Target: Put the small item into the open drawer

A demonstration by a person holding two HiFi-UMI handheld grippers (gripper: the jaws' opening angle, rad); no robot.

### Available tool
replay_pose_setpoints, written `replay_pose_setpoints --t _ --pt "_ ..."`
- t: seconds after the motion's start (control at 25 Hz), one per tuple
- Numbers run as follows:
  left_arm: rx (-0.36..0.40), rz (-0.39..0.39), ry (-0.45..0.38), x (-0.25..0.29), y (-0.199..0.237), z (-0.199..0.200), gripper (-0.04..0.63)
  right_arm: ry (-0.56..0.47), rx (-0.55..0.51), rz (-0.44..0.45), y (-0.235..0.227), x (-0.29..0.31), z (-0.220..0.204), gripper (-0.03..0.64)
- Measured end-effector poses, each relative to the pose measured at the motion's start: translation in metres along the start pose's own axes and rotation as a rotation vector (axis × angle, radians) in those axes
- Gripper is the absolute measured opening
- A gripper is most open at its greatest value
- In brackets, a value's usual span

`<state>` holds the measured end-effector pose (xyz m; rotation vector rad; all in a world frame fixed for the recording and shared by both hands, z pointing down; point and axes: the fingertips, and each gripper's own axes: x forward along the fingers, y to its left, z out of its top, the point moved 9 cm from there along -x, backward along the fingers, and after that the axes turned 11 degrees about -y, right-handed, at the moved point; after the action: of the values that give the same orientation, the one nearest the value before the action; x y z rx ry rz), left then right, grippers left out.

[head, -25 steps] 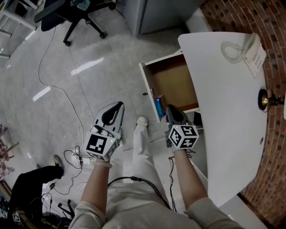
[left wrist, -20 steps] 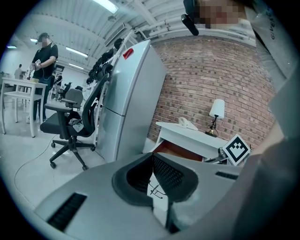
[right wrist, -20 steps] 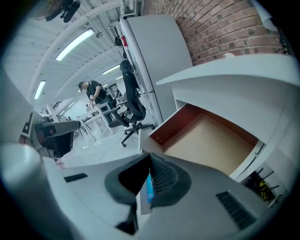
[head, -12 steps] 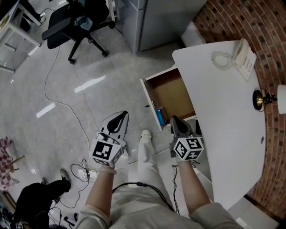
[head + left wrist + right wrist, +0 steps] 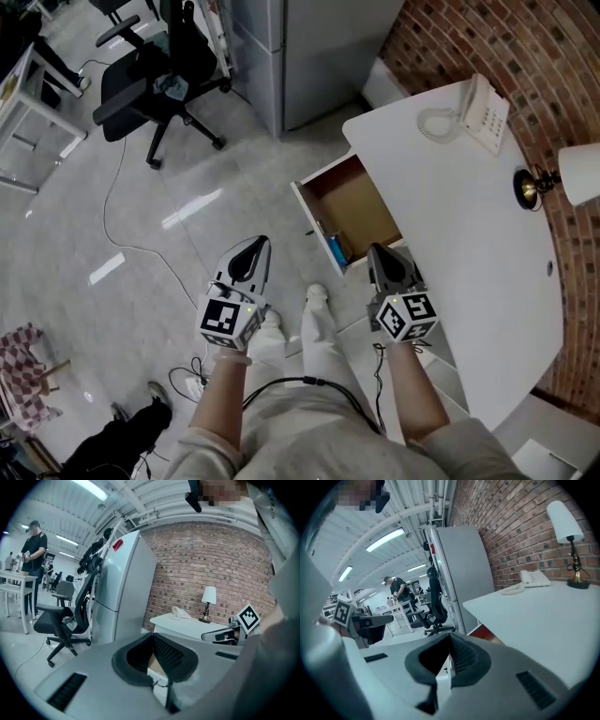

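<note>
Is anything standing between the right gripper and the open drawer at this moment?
Nothing visible does. The right gripper, shut and empty, hangs just beside the front of the open drawer, whose top is uncovered. A blue item lies inside it by the front panel.

The open drawer [image 5: 361,199] can be entered from above, its bottom bare but for a blue item [image 5: 336,249] at the near corner. The bench [image 5: 469,234] top closes off its right side.

A blue small item [image 5: 336,249] lies at the front of the open drawer [image 5: 361,202].
</note>
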<state>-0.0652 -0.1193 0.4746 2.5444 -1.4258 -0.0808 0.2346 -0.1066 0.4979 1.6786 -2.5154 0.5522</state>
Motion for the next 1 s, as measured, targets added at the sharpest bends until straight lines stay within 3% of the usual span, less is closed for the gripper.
replay_pose_setpoints --t 0.56,1.0 --pt "0.038 -0.044 -0.061 -0.012 -0.004 0.05 0.006 -0.132 -0.019 -0.045 0.011 -0.04 0.054 0.005" --pt "0.033 -0.005 -0.126 -0.023 0.008 0.08 0.006 -0.201 -0.056 -0.013 0.032 -0.045 0.083 0.005"
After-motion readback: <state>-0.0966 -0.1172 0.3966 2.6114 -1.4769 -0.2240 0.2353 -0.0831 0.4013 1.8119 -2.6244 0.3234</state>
